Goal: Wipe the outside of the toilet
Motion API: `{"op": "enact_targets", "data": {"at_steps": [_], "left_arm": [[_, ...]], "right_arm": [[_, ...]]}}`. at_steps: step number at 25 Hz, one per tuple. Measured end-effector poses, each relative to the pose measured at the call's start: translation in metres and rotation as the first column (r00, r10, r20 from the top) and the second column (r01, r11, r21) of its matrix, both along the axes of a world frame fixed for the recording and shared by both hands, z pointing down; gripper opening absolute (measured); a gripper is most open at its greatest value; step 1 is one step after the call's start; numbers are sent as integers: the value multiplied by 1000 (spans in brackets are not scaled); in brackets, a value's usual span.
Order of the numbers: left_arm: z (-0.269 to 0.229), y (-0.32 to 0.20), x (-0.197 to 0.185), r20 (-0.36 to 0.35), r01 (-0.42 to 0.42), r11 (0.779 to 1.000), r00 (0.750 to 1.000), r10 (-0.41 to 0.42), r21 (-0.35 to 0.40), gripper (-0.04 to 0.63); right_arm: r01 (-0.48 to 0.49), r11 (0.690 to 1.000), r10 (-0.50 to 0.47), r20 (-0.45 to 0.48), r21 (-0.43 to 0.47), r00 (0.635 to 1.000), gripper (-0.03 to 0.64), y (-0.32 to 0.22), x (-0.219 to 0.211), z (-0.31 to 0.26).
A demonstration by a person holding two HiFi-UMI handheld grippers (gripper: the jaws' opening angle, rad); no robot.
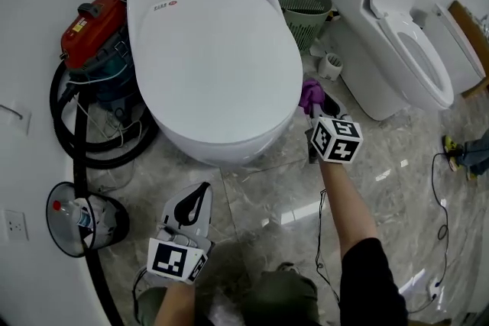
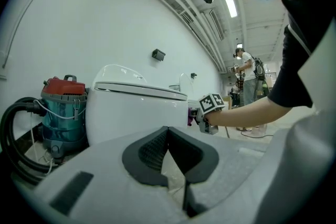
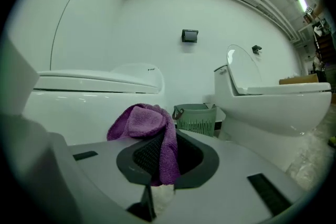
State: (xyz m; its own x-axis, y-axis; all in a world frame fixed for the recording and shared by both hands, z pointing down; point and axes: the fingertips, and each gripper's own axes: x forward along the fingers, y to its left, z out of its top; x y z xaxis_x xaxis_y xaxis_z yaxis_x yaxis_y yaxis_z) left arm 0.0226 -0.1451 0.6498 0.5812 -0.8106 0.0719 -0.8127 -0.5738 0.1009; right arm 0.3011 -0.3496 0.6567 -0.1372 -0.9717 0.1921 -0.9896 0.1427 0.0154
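left gripper (image 1: 200, 193) hangs low, jaws together, empty; right gripper (image 1: 312, 108) pinches purple cloth (image 1: 309, 93) at toilet (image 1: 214, 65) side, apparently mid-wipe; next sweep should follow the curve.

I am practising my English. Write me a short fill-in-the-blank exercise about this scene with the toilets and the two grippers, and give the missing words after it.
1. The cloth that the right gripper presses on the side of the toilet is ___ in colour.
2. The left gripper is shut and holds ___.
3. The vacuum cleaner left of the toilet has a ___ top.
4. The basket behind the toilet is ___.

Missing words: purple; nothing; red; green
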Motion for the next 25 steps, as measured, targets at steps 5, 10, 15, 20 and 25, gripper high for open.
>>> {"op": "enact_targets", "data": {"at_steps": [5, 10, 15, 20, 25], "left_arm": [[0, 4, -1, 28, -18, 1000, 999, 19, -11, 3], [-3, 1, -10, 26, 8, 1000, 1000, -8, 9, 3], [-1, -1, -19, 38, 27, 1000, 999, -28, 7, 2], [0, -3, -34, 52, 52, 999, 997, -52, -8, 3], [-7, -1, -44, 74, 81, 997, 994, -79, -21, 3]], "right_arm": [[-21, 999, 22, -18, 25, 1000, 41, 17, 1, -3], [22, 995, -20, -23, 99, 1000, 41, 78, -7, -10], [134, 988, -133, -16, 72, 991, 41, 150, -43, 11], [362, 932, -361, 50, -1, 931, 41, 202, -123, 49], [494, 869, -490, 83, -28, 868, 41, 200, -192, 65]]}}
